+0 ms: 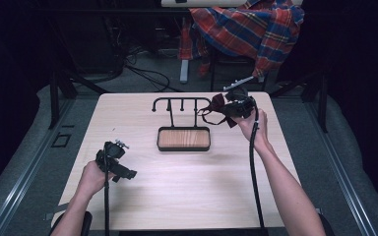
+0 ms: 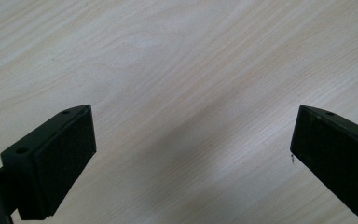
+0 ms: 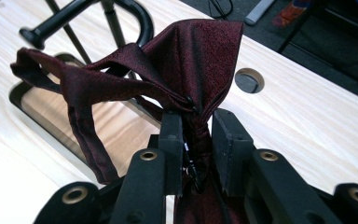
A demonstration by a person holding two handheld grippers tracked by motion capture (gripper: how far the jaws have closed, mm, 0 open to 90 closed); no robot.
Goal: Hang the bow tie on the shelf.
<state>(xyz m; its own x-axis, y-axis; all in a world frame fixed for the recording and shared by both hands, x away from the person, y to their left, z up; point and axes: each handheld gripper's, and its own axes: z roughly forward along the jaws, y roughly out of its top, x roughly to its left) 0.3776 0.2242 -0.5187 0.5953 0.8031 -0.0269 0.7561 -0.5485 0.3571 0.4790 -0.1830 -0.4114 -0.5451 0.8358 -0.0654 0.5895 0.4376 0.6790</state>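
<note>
A dark red bow tie [image 3: 186, 70] is pinched at its knot between the jaws of my right gripper [image 3: 196, 135], and its strap [image 3: 81, 126] hangs loose to the left. In the high view the right gripper [image 1: 231, 107] holds the bow tie [image 1: 217, 104] just right of the black rack [image 1: 179, 104] with pegs, above the table's far right part. The rack stands on a wooden tray base [image 1: 183, 138]. My left gripper [image 2: 193, 154] is open over bare wood, nothing between its pads; in the high view the left gripper [image 1: 115, 160] sits low at the table's left.
A round cable hole [image 3: 249, 80] lies in the tabletop beyond the tie. A plaid shirt [image 1: 248, 27] hangs over a chair behind the table. Cables trail from both grippers toward the table's near edge [image 1: 177, 227]. Dark floor and frame rails surround the table.
</note>
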